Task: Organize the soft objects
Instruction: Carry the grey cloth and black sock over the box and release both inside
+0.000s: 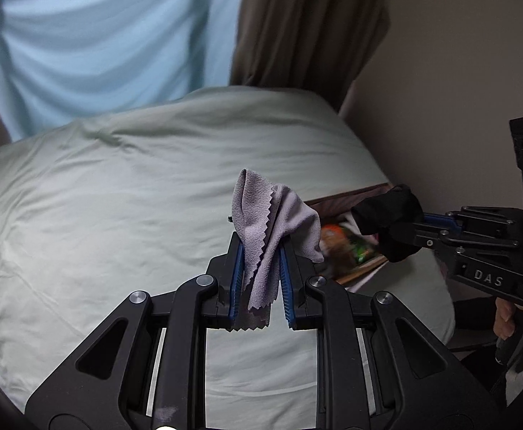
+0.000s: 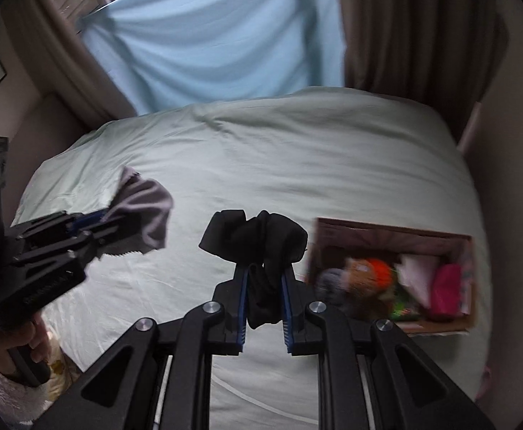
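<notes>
My left gripper (image 1: 261,247) is shut on a lilac-grey cloth (image 1: 272,222) with zigzag edges, held above the pale green bed (image 1: 100,215). It also shows in the right wrist view (image 2: 114,220), with the cloth (image 2: 146,208) hanging from it. My right gripper (image 2: 265,268) is shut on a bunched black sock (image 2: 257,243), held above the bed (image 2: 297,161) just left of a cardboard box (image 2: 397,231). In the left wrist view the right gripper (image 1: 419,225) holds the sock (image 1: 386,222) over the box (image 1: 361,272).
The box holds several soft things: an orange and brown plush toy (image 2: 365,276), a pink item (image 2: 447,290) and white cloth (image 2: 419,272). A blue sheet (image 2: 218,39) and brown curtain (image 2: 404,25) hang behind the bed. A wall (image 1: 458,71) runs along the right.
</notes>
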Available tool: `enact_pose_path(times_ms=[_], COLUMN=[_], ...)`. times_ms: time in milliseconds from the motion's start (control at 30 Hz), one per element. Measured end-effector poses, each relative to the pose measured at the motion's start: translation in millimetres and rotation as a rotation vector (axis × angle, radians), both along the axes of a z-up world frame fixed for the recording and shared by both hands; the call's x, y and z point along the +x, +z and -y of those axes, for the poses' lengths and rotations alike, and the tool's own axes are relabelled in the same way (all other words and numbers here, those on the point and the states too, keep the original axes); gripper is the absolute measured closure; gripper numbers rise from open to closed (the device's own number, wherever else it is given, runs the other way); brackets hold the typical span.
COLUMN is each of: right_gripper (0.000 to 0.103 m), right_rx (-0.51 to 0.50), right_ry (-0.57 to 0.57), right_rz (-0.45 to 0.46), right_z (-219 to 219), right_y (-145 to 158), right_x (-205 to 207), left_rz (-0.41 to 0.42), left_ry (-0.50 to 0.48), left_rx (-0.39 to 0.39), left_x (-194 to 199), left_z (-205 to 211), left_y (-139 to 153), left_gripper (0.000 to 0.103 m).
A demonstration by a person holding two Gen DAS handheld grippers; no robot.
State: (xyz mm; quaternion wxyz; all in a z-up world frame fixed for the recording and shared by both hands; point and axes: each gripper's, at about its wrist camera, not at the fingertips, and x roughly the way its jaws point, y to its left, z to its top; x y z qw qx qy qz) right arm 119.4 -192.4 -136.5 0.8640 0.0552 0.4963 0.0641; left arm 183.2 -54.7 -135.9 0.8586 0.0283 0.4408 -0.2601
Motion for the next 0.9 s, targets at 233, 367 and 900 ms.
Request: enact_pose_path(times_ms=[233,367,900], right_gripper=[0.088,0.088,0.088], right_rx=[-0.015,-0.039,0.032], right_ry=[-0.041,-0.025,-0.005], right_rz=[0.003,-0.007,-0.155], right_z=[75,116,241], right_y=[16,15,-86], right_x=[-25,-32,-10], left_rz=[0.002,0.002,-0.218], left_ry=[-0.016,-0.009,0.005], left_rx=[0.003,0.026,0.174], left_x=[-15,-16,26], left_z=[76,123,242], left_y=[14,6,-114], left_gripper=[0.087,0.087,0.087])
